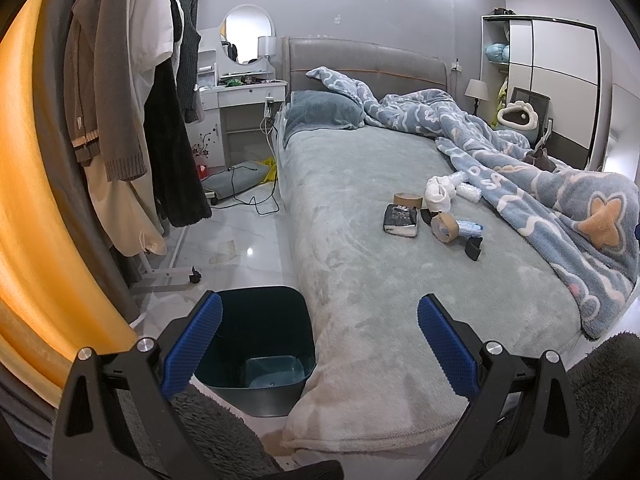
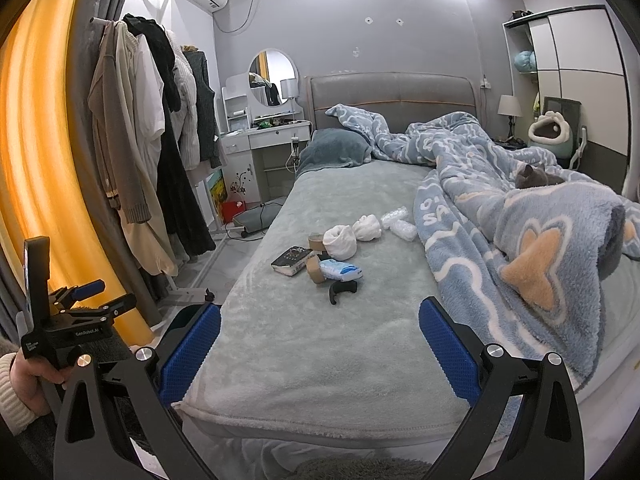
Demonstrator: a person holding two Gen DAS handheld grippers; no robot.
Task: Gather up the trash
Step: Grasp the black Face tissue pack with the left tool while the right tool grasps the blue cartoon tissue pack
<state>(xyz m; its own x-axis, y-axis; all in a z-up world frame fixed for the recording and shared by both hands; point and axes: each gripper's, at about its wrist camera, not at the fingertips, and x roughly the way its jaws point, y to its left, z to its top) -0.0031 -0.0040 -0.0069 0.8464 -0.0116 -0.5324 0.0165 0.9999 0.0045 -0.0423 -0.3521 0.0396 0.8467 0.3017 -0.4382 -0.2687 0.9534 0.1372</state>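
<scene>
I stood at the foot of the bed (image 2: 320,360) with both grippers spread wide and nothing between their blue pads. My left gripper (image 1: 320,340) hung over the near corner of the grey-green bedspread, and its left finger (image 1: 192,344) crossed in front of the dark teal bin (image 1: 260,360), which sat on the floor hard against the side of the mattress; I could see only the bin's bare bottom. My right gripper (image 2: 320,348) pointed straight up the bed, fingers parted above the bedspread's near hem, touching nothing. The trash lay well ahead of both pairs of fingers, clustered about the middle of the mattress and just beside the edge of the rumpled blue blanket (image 2: 520,248). Nearest me was a small black curved piece (image 2: 340,291); behind it lay a blue and white packet (image 2: 340,270) touching a brown tape roll (image 2: 315,270), then a dark tissue pack (image 2: 291,260), a second tape roll (image 2: 316,240), two crumpled white wads (image 2: 340,242) and two bits of clear plastic wrap (image 2: 400,224) close to the blanket. From the left wrist the same heap sat right of centre, far beyond the fingertips, with the bin close below. A grey cat (image 2: 536,178) lay on the blanket farther back. In the right wrist view my left hand (image 2: 28,376) showed low at the left edge, gripping its handle.
</scene>
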